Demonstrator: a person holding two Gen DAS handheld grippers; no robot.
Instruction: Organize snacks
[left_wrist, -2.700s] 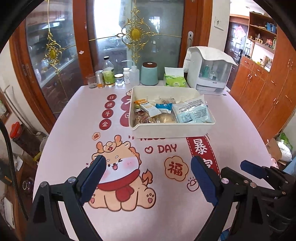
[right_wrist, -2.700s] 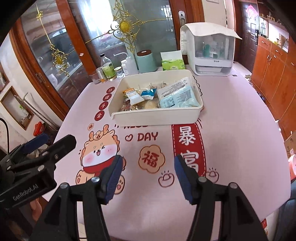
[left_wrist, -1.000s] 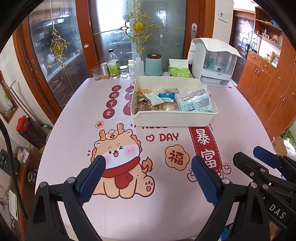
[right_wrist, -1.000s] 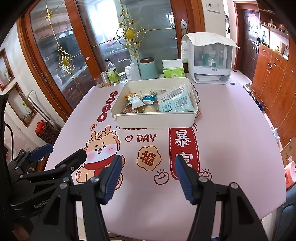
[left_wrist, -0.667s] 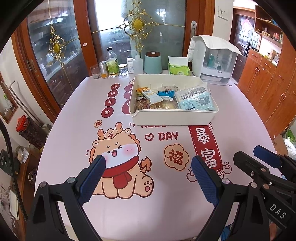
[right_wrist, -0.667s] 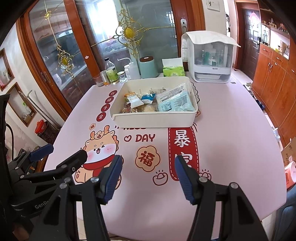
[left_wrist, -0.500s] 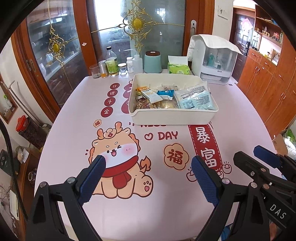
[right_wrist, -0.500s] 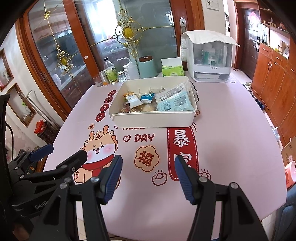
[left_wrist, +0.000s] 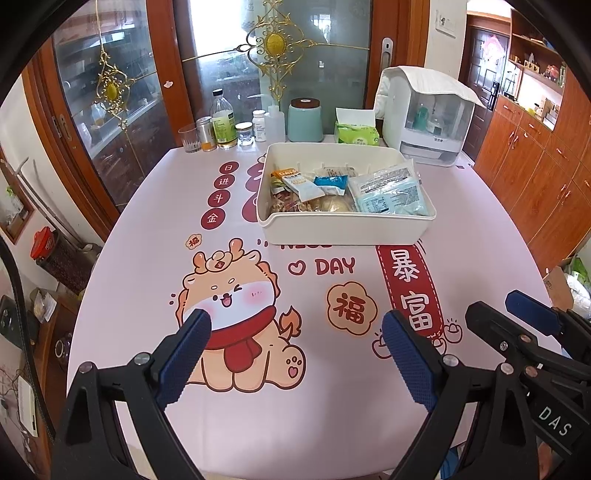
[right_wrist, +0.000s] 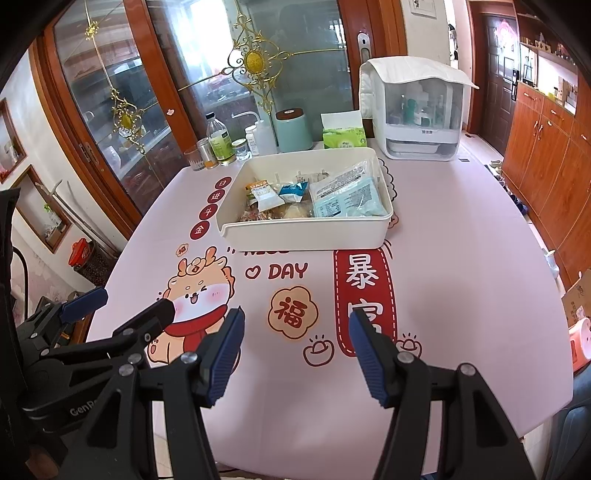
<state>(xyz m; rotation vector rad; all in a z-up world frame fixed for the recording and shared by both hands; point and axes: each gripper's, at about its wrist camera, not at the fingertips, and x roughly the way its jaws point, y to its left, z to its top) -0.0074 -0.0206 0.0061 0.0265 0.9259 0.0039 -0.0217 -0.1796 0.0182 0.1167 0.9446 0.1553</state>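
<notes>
The snacks (left_wrist: 343, 190) all lie in the white bin (left_wrist: 347, 230) far behind both empty, wide-open tools (left_wrist: 295, 343) (right_wrist: 295, 345), nothing has moved lately, so tidying looks done.

A pink cartoon-printed table (left_wrist: 147, 229) carries a white bin (left_wrist: 347, 230) of snacks, with bottles (left_wrist: 222, 125) along its far edge.

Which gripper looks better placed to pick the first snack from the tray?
Probably the right gripper: open, empty, with the tray almost straight ahead. The left gripper, also open, sees it off to its right.
</notes>
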